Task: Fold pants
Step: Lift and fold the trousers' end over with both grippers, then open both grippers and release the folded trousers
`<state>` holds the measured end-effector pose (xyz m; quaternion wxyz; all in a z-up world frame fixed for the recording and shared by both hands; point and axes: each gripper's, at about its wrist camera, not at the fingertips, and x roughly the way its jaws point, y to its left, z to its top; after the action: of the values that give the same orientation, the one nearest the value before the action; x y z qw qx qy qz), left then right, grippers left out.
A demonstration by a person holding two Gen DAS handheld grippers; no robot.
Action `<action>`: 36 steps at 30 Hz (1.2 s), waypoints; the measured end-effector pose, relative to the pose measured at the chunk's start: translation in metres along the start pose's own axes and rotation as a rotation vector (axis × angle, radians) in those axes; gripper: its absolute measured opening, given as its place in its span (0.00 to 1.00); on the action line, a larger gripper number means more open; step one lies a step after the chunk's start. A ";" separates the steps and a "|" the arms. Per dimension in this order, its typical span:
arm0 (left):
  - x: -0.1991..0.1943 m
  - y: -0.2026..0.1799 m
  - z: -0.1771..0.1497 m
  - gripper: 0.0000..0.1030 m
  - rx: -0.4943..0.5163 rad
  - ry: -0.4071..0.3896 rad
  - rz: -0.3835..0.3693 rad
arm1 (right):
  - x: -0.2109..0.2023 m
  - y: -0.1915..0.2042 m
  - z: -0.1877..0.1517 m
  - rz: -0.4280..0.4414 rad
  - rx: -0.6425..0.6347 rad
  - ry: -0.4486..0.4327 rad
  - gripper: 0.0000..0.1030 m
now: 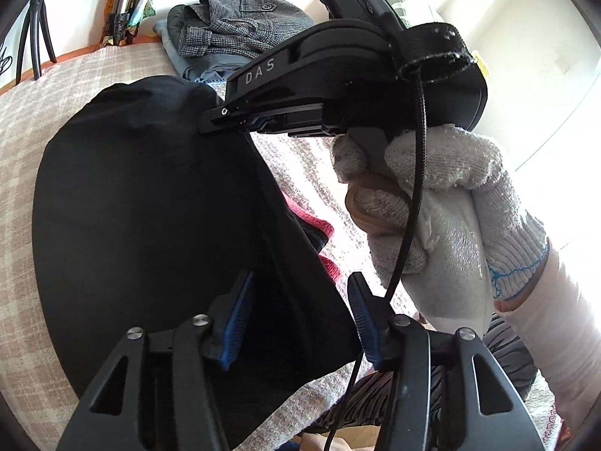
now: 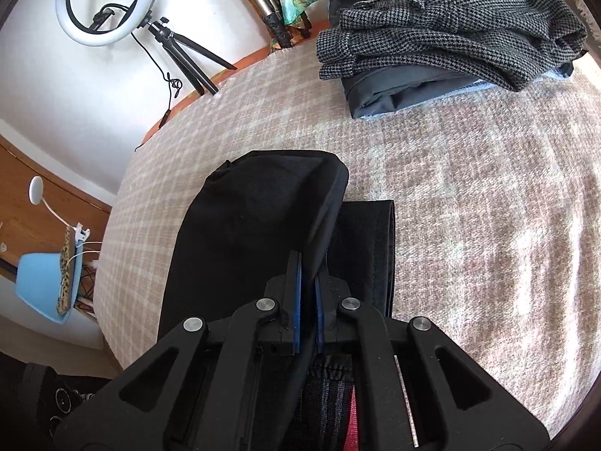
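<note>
Nearest the left tool [image 1: 296, 323], its ridged blue pads are standing apart, with black cloth lying between and under them but neither pad pressing on it, so this side is reading as let go. The right tool [image 2: 307, 300] is pinching together on a raised edge of the black pants [image 2: 248, 233], the fabric pulled up into a soft ridge just ahead of its pads. The pants themselves are lying directly below and in front of both tools on a bed covered by a beige checked blanket [image 2: 469, 206] with a coarse woven nap. The cloth is matte, smooth and limp, doubled over into a rounded fold, with a flat stitched layer showing just to the right tool's right. Judging by this, a fold is being laid down; the next move is calling for the right tool to lower and free its edge, then for the layers to be squared. In the left view, a white knitted glove [image 1: 443, 218] is gripping the right tool's handle. Farther beyond sits a stack of folded clothes [image 2: 443, 37], topped with grey houndstooth.
</note>
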<state>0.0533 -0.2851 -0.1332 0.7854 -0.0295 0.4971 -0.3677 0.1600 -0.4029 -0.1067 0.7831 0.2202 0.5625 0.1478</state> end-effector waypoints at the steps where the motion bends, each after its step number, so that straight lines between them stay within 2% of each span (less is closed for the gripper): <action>1: 0.001 -0.003 0.001 0.48 0.012 -0.004 0.011 | -0.002 -0.002 -0.001 0.006 0.004 0.008 0.09; 8: 0.003 -0.007 0.008 0.52 0.019 -0.013 0.013 | -0.018 -0.011 -0.028 0.071 0.003 0.063 0.11; 12: 0.004 -0.012 0.008 0.52 0.030 -0.009 0.007 | -0.018 -0.009 -0.040 0.045 -0.034 0.047 0.11; 16: 0.001 -0.021 0.003 0.52 0.055 -0.008 0.012 | -0.014 -0.003 -0.041 -0.039 -0.075 0.008 0.07; 19: -0.008 -0.024 -0.004 0.52 0.075 -0.016 0.046 | -0.011 0.005 -0.039 -0.113 -0.122 -0.015 0.06; 28: -0.052 -0.006 -0.012 0.54 0.073 -0.085 0.148 | -0.016 0.013 -0.044 -0.159 -0.175 -0.017 0.06; 30: -0.062 -0.001 -0.015 0.63 0.056 -0.094 0.159 | -0.015 0.015 -0.045 -0.192 -0.190 -0.008 0.06; 33: -0.067 0.025 -0.012 0.63 -0.001 -0.107 0.178 | -0.016 0.018 -0.047 -0.251 -0.229 -0.003 0.06; 36: -0.076 0.052 -0.015 0.63 -0.085 -0.114 0.185 | -0.019 0.020 -0.048 -0.360 -0.271 -0.029 0.06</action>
<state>0.0517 -0.1963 -0.1046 0.8411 -0.0377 0.4672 -0.2699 0.1084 -0.3864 -0.0938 0.8272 0.0111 0.5566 0.0765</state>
